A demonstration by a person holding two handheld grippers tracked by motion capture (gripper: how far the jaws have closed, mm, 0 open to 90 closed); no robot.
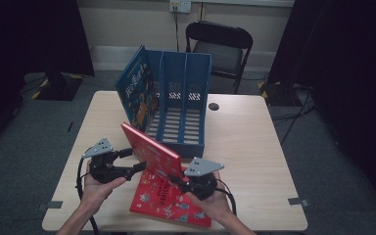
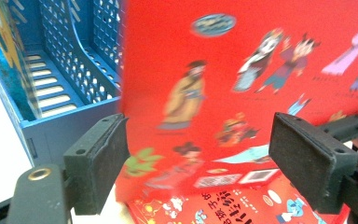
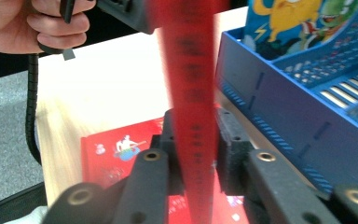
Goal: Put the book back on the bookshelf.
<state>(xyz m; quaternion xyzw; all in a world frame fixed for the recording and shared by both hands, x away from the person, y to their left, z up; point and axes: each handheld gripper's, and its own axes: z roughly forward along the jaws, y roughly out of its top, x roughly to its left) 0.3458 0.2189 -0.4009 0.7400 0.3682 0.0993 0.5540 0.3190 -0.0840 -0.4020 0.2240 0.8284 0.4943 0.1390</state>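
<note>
Holding a thin red hardcover picture book (image 1: 152,152) upright on its edge, my right gripper (image 1: 180,180) has its two black jaws pinched tight on the book's lower corner; in the right gripper view the red spine (image 3: 191,116) runs up between the pads (image 3: 230,154), which press on both sides. My left gripper (image 1: 129,161) hangs just beside the book's back cover with its jaws spread wide; in the left gripper view both pads (image 2: 100,168) stand apart in front of the cover and grip nothing.

Taking the blue plastic three-slot file rack (image 1: 181,105) as the landmark: the raised book stands just in front of the rack's open end, tilted, its far top corner close to the rack's front lip. A second red picture book (image 1: 171,198) lies flat on the pale wooden table (image 1: 249,161), nearer to me than the rack and directly under the raised one. A blue-covered book (image 1: 137,90) already stands in the rack's left slot.

As I judge it, the step in hand is lifting this book to shelve it in the rack. The next move calls for steadying the loose upper end, perhaps with my left gripper, lining the book's edge up with an empty slot, then sliding it forward without catching a divider.
</note>
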